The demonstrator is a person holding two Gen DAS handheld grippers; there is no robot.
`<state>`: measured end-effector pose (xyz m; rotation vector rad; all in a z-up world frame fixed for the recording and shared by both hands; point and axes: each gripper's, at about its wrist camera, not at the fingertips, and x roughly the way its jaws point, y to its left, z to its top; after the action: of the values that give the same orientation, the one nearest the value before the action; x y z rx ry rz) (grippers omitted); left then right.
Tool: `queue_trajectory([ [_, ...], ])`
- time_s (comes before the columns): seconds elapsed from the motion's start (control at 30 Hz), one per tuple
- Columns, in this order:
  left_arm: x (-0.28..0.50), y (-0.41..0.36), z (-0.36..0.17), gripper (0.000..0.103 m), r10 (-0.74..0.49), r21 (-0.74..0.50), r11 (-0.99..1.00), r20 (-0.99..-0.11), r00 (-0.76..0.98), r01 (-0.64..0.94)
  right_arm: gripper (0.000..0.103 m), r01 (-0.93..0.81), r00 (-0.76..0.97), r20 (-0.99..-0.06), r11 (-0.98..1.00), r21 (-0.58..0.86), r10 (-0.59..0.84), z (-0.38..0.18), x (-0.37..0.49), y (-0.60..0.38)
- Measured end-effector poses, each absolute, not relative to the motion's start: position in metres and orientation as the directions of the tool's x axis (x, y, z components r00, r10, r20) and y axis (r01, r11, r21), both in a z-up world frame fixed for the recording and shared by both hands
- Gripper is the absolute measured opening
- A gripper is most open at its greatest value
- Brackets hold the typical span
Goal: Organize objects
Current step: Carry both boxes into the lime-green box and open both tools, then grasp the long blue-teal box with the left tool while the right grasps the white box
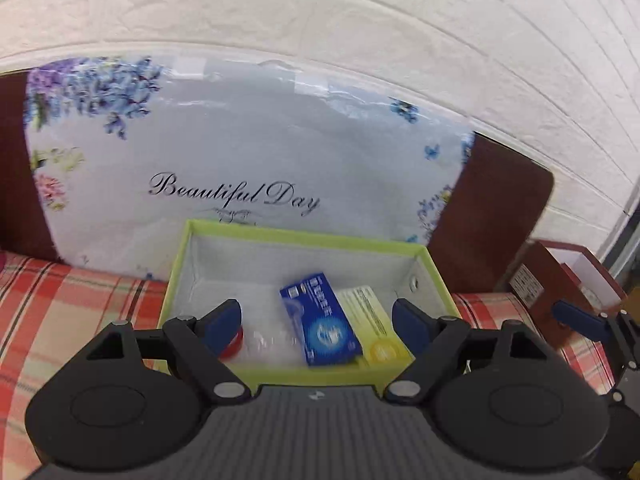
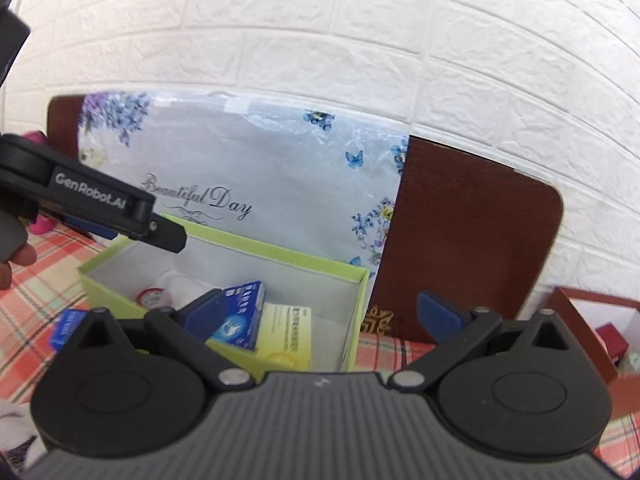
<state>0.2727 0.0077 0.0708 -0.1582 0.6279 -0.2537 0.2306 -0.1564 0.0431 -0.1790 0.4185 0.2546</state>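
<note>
A green box (image 1: 300,236) with white inside walls sits on a red checked cloth (image 1: 60,300), and it leans close to a big flowery packet that says "Beautiful Day" (image 1: 240,152). Inside the box a blue carton (image 1: 320,320) lies next to a yellow carton (image 1: 376,328), and they touch along one side. On the other side of the blue one there is a clear plastic thing with a red lid (image 1: 234,344), but it is too blurry to say what it is. The left gripper (image 1: 320,316) hangs over the near edge of the box with its blue fingers (image 1: 224,320) spread wide and nothing between them. The right gripper (image 2: 332,312) is spread wide too, and it holds nothing; one finger sits over the box and the other sits past the box's right wall, over the cloth. I think things have been put in the box and both hands are now free for the next thing. Another small blue carton (image 2: 66,326) lies on the cloth just outside the box, on the left in the right camera's view. A dark red open box (image 2: 592,320) with small things in it stands off to the right. Next, I guess one hand must go to something outside the box, like that blue carton, come down over it with fingers on both sides, and squeeze. It lies flat, so the fingers need to get low.
</note>
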Motion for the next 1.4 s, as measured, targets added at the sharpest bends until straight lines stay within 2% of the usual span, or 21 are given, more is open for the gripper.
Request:
queue_trajectory([
  [0.23, 0.186, 0.010, 0.058, 0.086, -0.273, -0.202, 0.961, -0.563, 0.780, 0.191, 0.103, -0.267, 0.876, -0.433, 0.961, -0.072, 0.211, 0.048, 0.138, -0.168],
  [0.43, 0.138, 0.022, 0.014, 0.086, -0.285, -0.264, 0.953, -0.631, 0.721, 0.145, 0.103, -0.278, 0.816, -0.529, 0.961, -0.007, 0.232, 0.013, 0.092, -0.162],
  [0.6, 0.120, 0.043, -0.007, 0.086, -0.234, -0.256, 0.964, -0.675, 0.700, 0.075, 0.102, -0.302, 0.796, -0.558, 0.953, -0.029, 0.235, -0.009, 0.097, -0.126],
  [0.77, 0.122, 0.072, -0.003, 0.086, -0.203, -0.261, 0.964, -0.631, 0.749, 0.041, 0.092, -0.334, 0.786, -0.572, 0.940, -0.072, 0.235, -0.023, 0.126, -0.081],
  [0.83, 0.128, 0.076, -0.002, 0.086, -0.205, -0.244, 0.968, -0.624, 0.754, 0.062, 0.091, -0.322, 0.782, -0.589, 0.941, -0.101, 0.204, -0.030, 0.135, -0.069],
  [0.87, 0.133, 0.076, -0.002, 0.086, -0.208, -0.230, 0.970, -0.621, 0.756, 0.078, 0.089, -0.316, 0.779, -0.595, 0.943, -0.105, 0.195, -0.033, 0.137, -0.066],
  [0.93, 0.145, 0.076, -0.005, 0.086, -0.214, -0.216, 0.971, -0.614, 0.760, 0.099, 0.074, -0.297, 0.776, -0.608, 0.947, -0.120, 0.167, -0.039, 0.138, -0.066],
  [0.97, 0.153, 0.076, -0.006, 0.086, -0.222, -0.218, 0.970, -0.614, 0.757, 0.108, 0.055, -0.288, 0.778, -0.609, 0.949, -0.126, 0.156, -0.041, 0.137, -0.070],
  [1.0, 0.161, 0.076, -0.008, 0.086, -0.231, -0.223, 0.968, -0.617, 0.753, 0.114, 0.044, -0.283, 0.780, -0.606, 0.951, -0.123, 0.154, -0.041, 0.135, -0.075],
  [1.03, 0.170, 0.076, -0.012, 0.086, -0.241, -0.227, 0.966, -0.619, 0.747, 0.123, 0.042, -0.279, 0.777, -0.609, 0.954, -0.107, 0.159, -0.039, 0.134, -0.081],
  [1.13, 0.194, 0.074, -0.023, 0.086, -0.288, -0.243, 0.955, -0.614, 0.735, 0.171, 0.042, -0.268, 0.769, -0.611, 0.962, -0.043, 0.187, -0.030, 0.131, -0.096],
  [1.17, 0.203, 0.075, -0.028, 0.086, -0.292, -0.249, 0.953, -0.616, 0.731, 0.171, 0.049, -0.280, 0.761, -0.612, 0.960, -0.012, 0.214, -0.025, 0.131, -0.100],
  [1.2, 0.210, 0.075, -0.032, 0.086, -0.291, -0.257, 0.953, -0.625, 0.724, 0.161, 0.064, -0.289, 0.755, -0.610, 0.957, 0.020, 0.240, -0.021, 0.132, -0.101],
  [1.27, 0.220, 0.076, -0.037, 0.086, -0.295, -0.269, 0.951, -0.648, 0.702, 0.151, 0.081, -0.284, 0.772, -0.587, 0.958, 0.029, 0.246, -0.015, 0.134, -0.097],
  [1.4, 0.214, 0.087, -0.036, 0.086, -0.302, -0.272, 0.949, -0.629, 0.716, 0.161, 0.087, -0.292, 0.781, -0.583, 0.956, -0.021, 0.225, -0.017, 0.149, -0.070],
])
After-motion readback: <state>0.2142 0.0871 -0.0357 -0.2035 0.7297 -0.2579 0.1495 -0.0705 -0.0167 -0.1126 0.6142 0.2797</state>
